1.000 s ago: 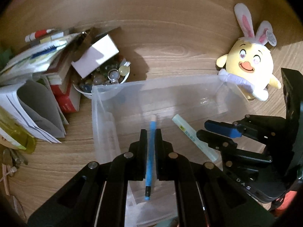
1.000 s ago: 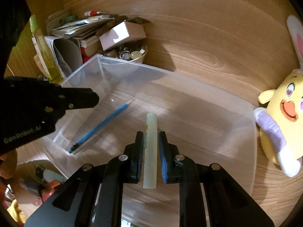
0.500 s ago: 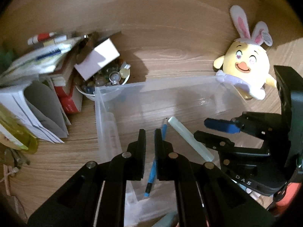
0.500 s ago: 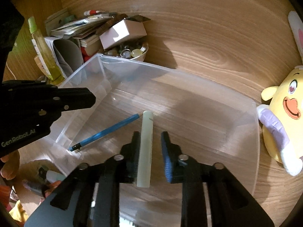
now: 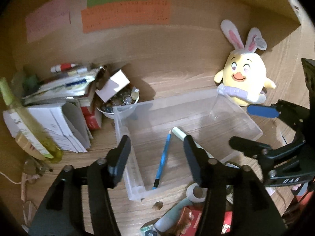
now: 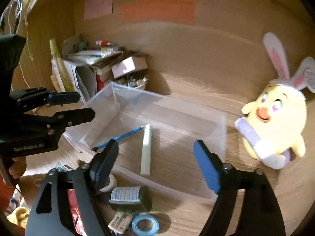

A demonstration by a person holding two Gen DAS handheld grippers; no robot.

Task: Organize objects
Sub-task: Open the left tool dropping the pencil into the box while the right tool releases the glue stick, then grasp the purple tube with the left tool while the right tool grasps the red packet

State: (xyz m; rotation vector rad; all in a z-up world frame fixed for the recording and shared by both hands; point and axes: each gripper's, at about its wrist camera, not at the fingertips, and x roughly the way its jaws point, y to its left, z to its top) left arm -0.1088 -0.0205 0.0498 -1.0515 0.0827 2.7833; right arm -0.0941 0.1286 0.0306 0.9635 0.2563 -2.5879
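A clear plastic bin (image 5: 167,100) (image 6: 167,98) stands on the wooden desk. On its floor lie a blue pencil (image 5: 162,159) (image 6: 120,137) and a pale green stick (image 5: 178,132) (image 6: 146,149), their far ends close together. My left gripper (image 5: 157,140) hovers above the bin's near left part, its jaws opening with nothing between the pads. My right gripper (image 6: 155,143) hangs over the bin's near edge, jaws opening and also empty. Each wrist view shows the other gripper: the right gripper (image 5: 242,126) at the bin's right side, the left gripper (image 6: 85,106) at its left.
A yellow plush chick with bunny ears (image 5: 244,78) (image 6: 275,122) sits right of the bin. A bowl of small items (image 5: 118,106), stacked books and papers (image 5: 65,90) and a yellow-green bottle (image 5: 25,122) crowd the left. Near the front lie a can (image 6: 132,196) and tape rolls (image 6: 144,225).
The left gripper let go of the blue pencil and the right one of the pale stick; both now lie in the bin. Both grippers opened wide and drew up and back.
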